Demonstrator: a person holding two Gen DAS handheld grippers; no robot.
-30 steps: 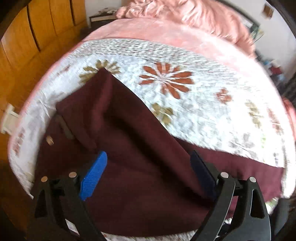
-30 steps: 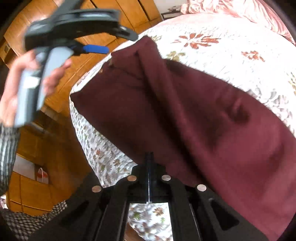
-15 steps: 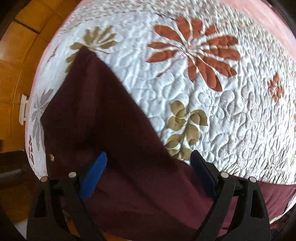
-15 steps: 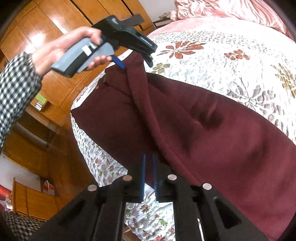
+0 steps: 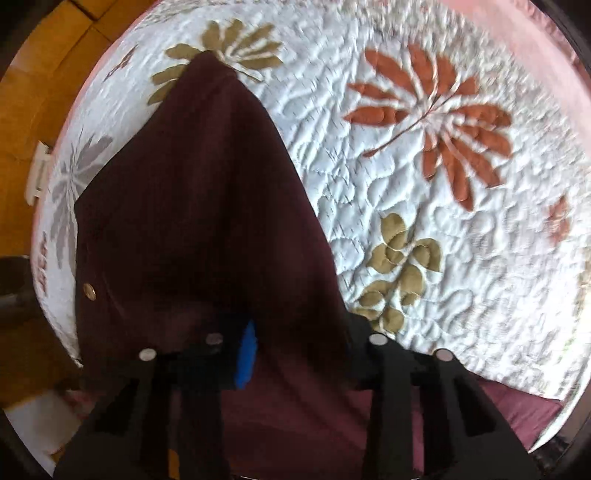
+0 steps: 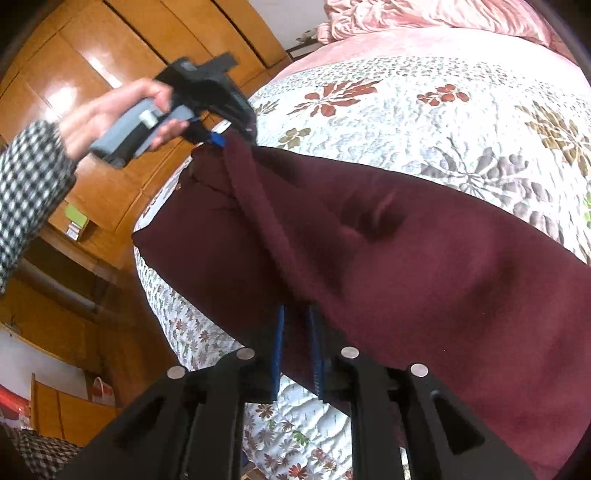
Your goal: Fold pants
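Dark maroon pants (image 5: 207, 221) lie across a white floral quilt (image 5: 443, 221); a brass button (image 5: 88, 291) shows near the waist. My left gripper (image 5: 299, 339) points straight down, its jaws closing on a raised fold of the pants, with cloth filling the gap. In the right wrist view the left gripper (image 6: 225, 136) pinches the waist corner of the pants (image 6: 406, 258) into a peak. My right gripper (image 6: 296, 350) sits at the pants' near edge, its jaws opening a narrow gap; maroon cloth shows between the blue pads (image 6: 277, 350).
A hand (image 6: 110, 114) with a checked sleeve holds the left gripper. Wooden wardrobe doors (image 6: 74, 55) stand left of the bed. A pink blanket (image 6: 424, 14) is heaped at the far end. The quilt's edge (image 6: 192, 325) drops off beside the right gripper.
The left gripper came down onto the waist end of the pants and its wide jaws closed around a fold. The right gripper's shut pads parted slightly and shifted along the pants' edge.
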